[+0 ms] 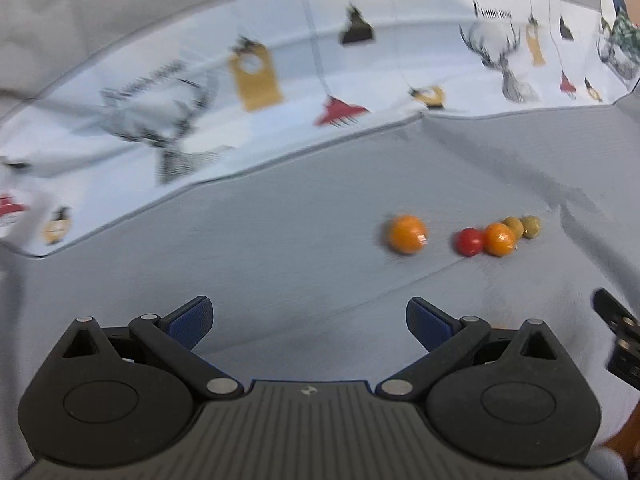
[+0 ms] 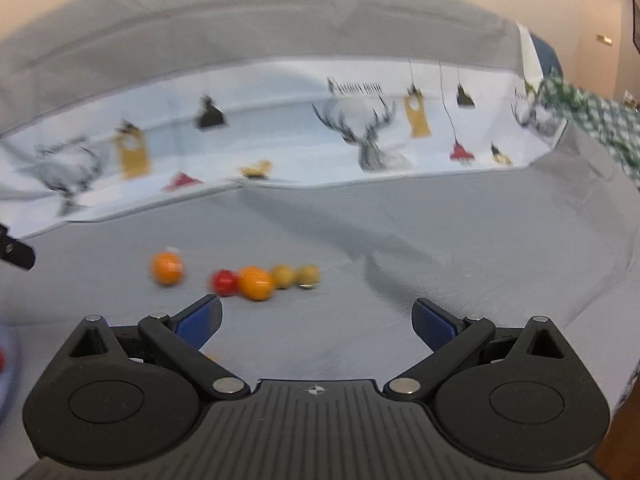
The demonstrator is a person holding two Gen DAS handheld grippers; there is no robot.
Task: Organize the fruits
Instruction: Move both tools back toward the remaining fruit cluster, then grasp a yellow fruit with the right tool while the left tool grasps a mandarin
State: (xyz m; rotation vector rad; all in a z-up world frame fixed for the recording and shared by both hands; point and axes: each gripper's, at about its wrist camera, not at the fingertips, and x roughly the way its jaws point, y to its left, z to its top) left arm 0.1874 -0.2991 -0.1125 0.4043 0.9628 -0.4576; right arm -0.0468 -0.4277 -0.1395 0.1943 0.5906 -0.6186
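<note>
Small round fruits lie on a grey cloth. In the left wrist view a lone orange fruit [image 1: 406, 234] sits left of a cluster: a red fruit [image 1: 469, 241], a second orange fruit [image 1: 499, 239] and two yellow-green fruits [image 1: 523, 226]. The same row shows in the right wrist view: the lone orange fruit [image 2: 167, 267], red fruit [image 2: 223, 282], second orange fruit [image 2: 255, 282] and yellow-green fruits [image 2: 296, 275]. My left gripper [image 1: 309, 322] is open and empty, short of the fruits. My right gripper [image 2: 317, 322] is open and empty, near the cluster.
A white cloth printed with deer heads and hanging tags [image 1: 256, 76] lies beyond the grey cloth [image 1: 280, 240]. A green patterned fabric [image 2: 592, 120] sits at the far right. The other gripper's black tip shows at the right edge of the left wrist view [image 1: 618, 332].
</note>
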